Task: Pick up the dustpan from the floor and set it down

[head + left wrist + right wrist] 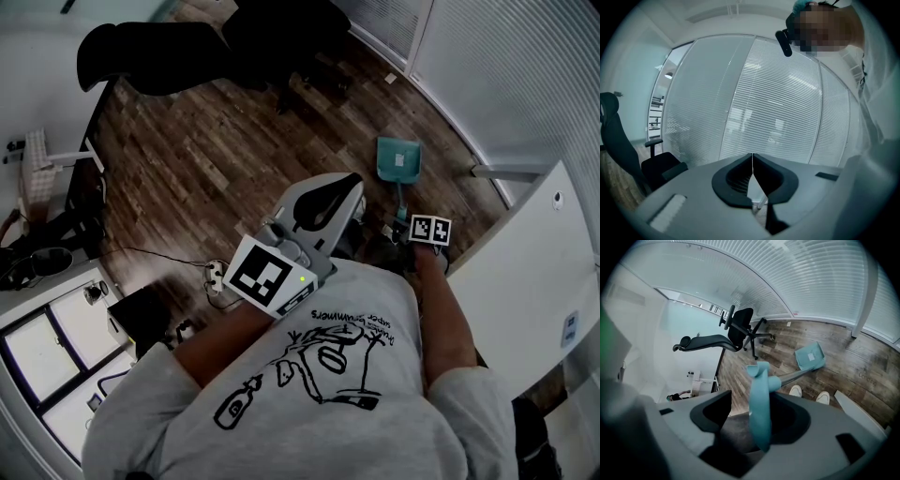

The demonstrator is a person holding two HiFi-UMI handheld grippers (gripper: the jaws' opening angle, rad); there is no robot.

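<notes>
While the dustpan (398, 159) lies on the floor (216, 159), upper right, set-down seems done: right gripper (755, 417) gapes around its handle (759, 399), left gripper (752, 168) closed.

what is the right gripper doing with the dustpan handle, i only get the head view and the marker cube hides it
Observer: The right gripper is open. The teal handle stands between its jaws, not clamped.
Operator: and the left one
Observer: The left gripper is shut on nothing and aimed at the window blinds.
Operator: anything else down there
Observer: Two white shoes stand on the floor beside the grey shaft.
</notes>
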